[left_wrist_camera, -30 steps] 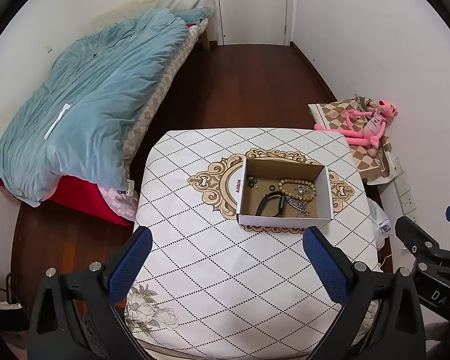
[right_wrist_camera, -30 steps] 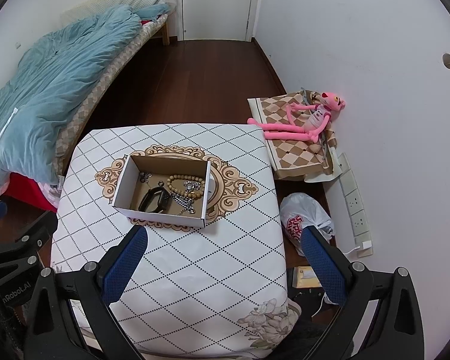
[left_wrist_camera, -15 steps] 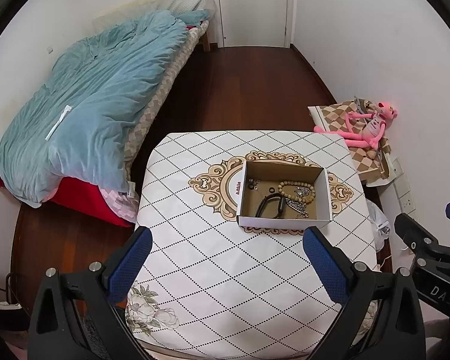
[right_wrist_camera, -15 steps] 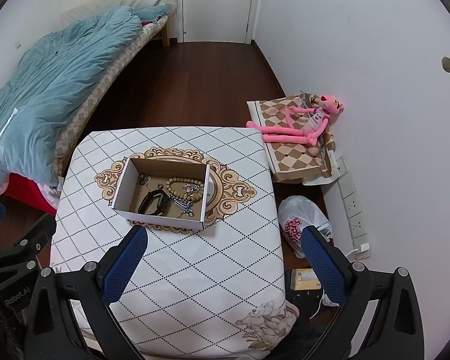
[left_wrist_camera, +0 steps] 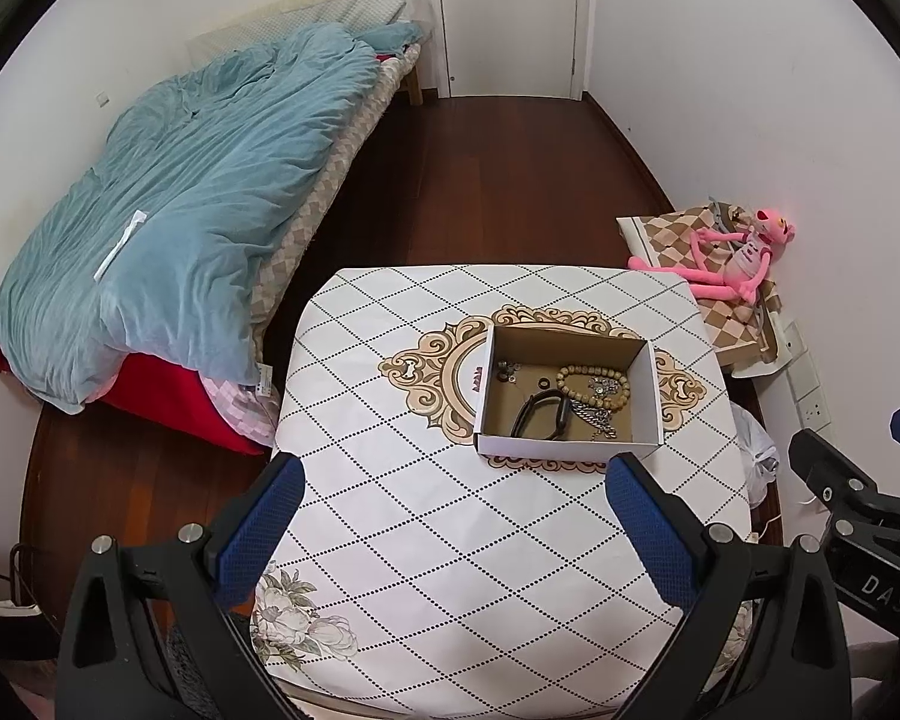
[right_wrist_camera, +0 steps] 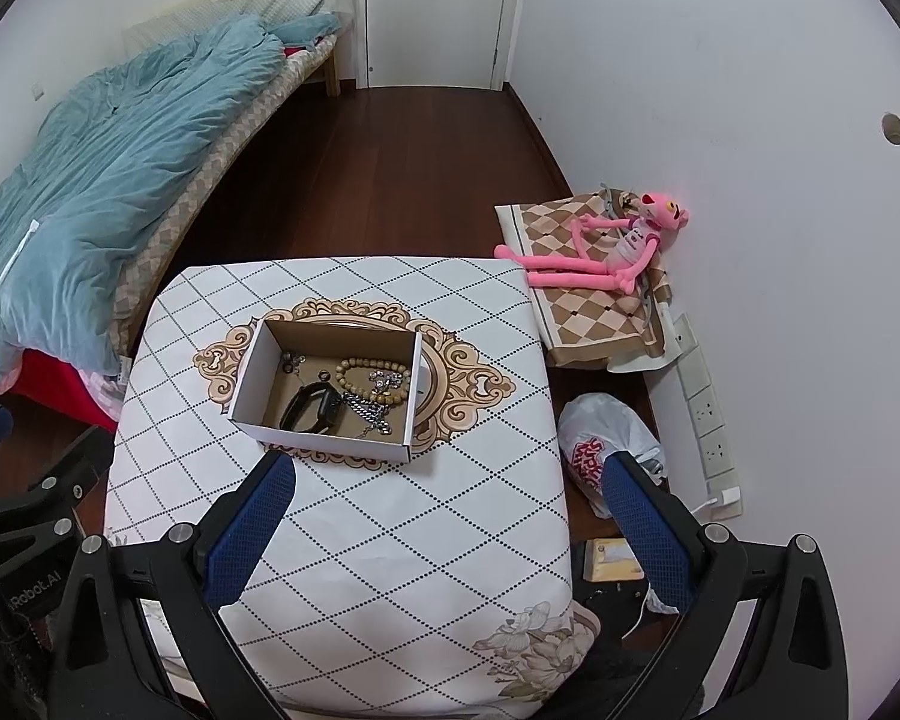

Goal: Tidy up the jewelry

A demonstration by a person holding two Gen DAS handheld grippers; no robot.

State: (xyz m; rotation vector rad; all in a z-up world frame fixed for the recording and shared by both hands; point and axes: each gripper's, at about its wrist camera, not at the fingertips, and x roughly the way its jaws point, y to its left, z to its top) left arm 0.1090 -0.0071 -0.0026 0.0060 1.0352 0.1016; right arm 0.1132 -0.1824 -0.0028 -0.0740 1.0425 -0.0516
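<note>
Box: we see an open white cardboard box (left_wrist_camera: 567,387) at the worktop's (left_wrist_camera: 450,540) centre, toward 1 o'clock in the left view.
Contents: wooden bead bracelet (left_wrist_camera: 594,381), silver chain (left_wrist_camera: 597,417), black band (left_wrist_camera: 540,417), small rings (left_wrist_camera: 507,371).
Left hand-held gripper (left_wrist_camera: 450,495): spread wide, holding nothing.
Right hand-held gripper (right_wrist_camera: 447,489): spread wide, holding nothing.

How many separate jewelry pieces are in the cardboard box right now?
5, all inside the cardboard box: small metal pieces at far left, dark ring beside them, wooden bead bracelet on the right, black band near front, silver chain under the beads. Smaller items may be hidden.
</note>
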